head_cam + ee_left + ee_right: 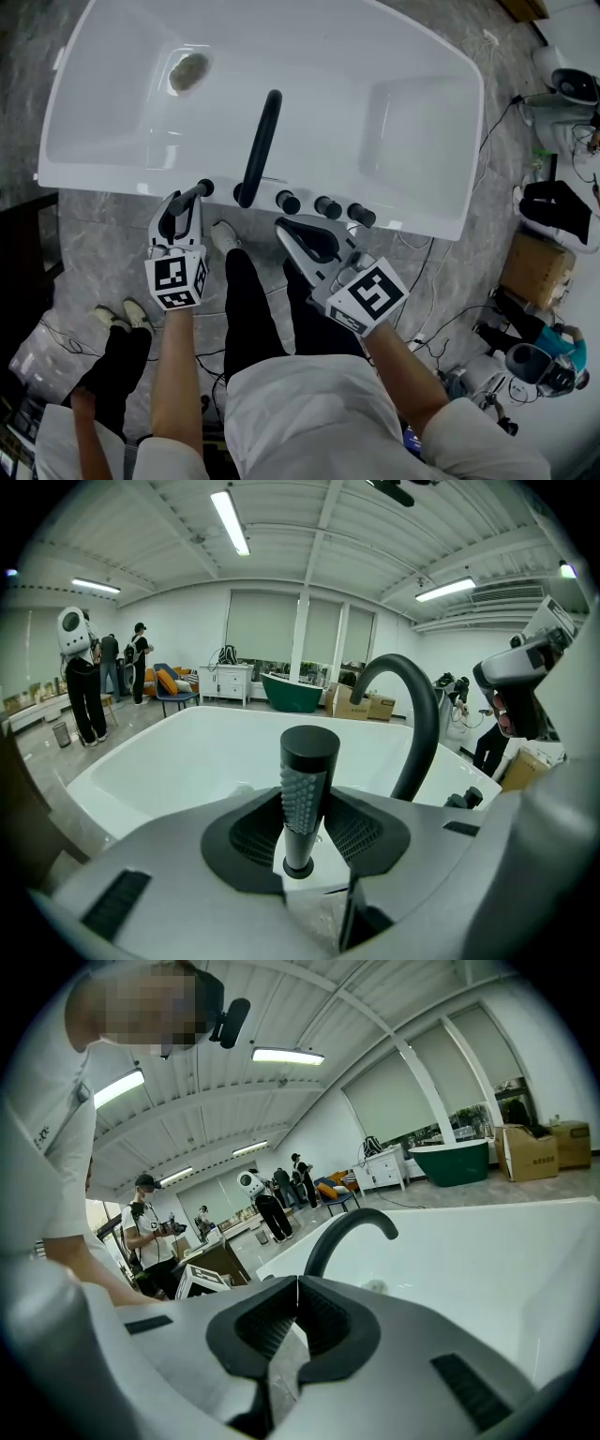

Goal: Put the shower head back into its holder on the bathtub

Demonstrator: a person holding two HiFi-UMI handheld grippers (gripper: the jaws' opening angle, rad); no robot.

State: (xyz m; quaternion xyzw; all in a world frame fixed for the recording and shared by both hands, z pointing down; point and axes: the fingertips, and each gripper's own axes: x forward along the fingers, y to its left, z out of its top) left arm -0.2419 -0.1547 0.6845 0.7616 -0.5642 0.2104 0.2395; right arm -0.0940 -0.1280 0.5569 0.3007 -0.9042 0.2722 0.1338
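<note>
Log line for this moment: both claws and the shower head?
left claw: shut on black cylindrical shower head | right claw: shut, empty | position: at white bathtub near rim | seated: cannot tell

Bathtub (422,112): glossy, smooth white shell, acrylic or enamel in look. Spout (261,145) and knobs (328,207): matt black finish. Shower head (307,794): matt black barrel with a pale grey, rubbery face of small nubs. Left gripper (305,829) and right gripper (298,1309): matt grey plastic bodies, black ribbed pads (359,832). Floor (103,244): grey veined stone-look slabs, slight sheen. Shirt (309,412): matt white cloth.
</note>
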